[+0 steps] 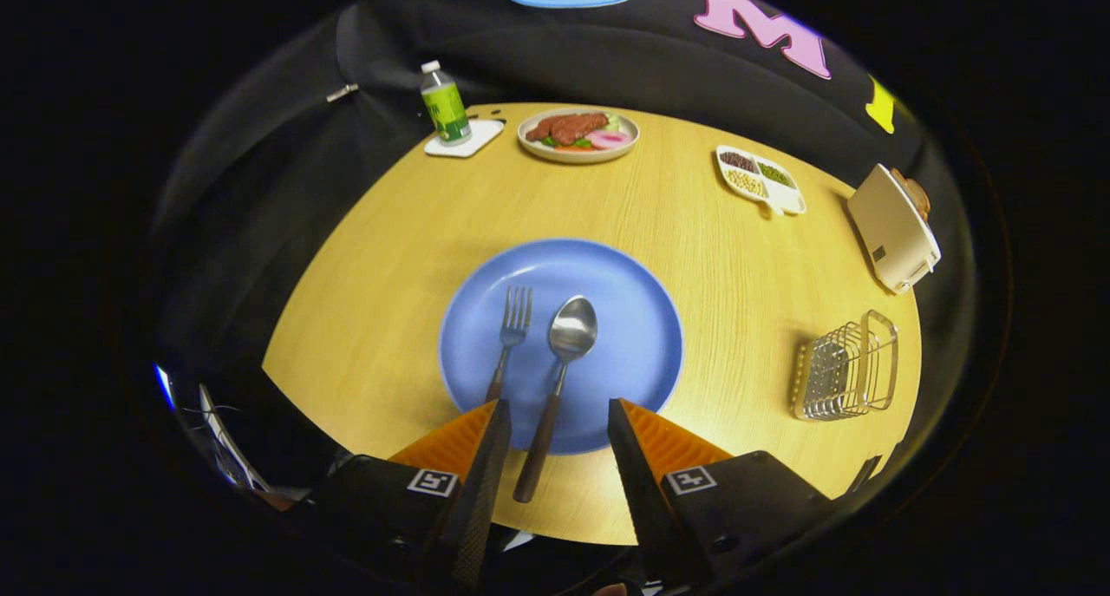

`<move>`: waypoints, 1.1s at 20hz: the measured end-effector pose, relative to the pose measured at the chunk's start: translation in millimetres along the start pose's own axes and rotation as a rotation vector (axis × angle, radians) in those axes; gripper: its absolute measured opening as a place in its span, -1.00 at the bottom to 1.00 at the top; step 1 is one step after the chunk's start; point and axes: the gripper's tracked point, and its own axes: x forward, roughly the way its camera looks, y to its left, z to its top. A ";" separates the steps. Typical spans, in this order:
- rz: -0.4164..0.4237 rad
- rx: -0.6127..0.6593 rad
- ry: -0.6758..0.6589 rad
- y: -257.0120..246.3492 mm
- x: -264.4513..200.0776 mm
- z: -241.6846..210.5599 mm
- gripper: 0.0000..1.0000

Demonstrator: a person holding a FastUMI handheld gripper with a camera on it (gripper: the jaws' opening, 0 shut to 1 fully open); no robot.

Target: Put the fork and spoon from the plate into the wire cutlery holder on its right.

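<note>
Gripper view: fingers (558, 414) spread apart, grasping nothing, straddling the brown-handled steel spoon (559, 379) beside the matching fork (510, 336) on the round blue plate (642, 336); wire cutlery holder (845, 368) well right.

Fork (510, 340), spoon (562, 370): steel heads, dark handles, side by side on blue plate (642, 318), handles toward fingers. Wire cutlery holder (845, 369): metal, right of plate, apart.

no readable text anywhere, bottle (446, 103) label too small to make out, gripper (557, 415) fingers spread apart, square coded markers on each, no words
</note>
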 end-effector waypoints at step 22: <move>0.048 0.097 -0.027 -26.2 16.6 28.1 -0.83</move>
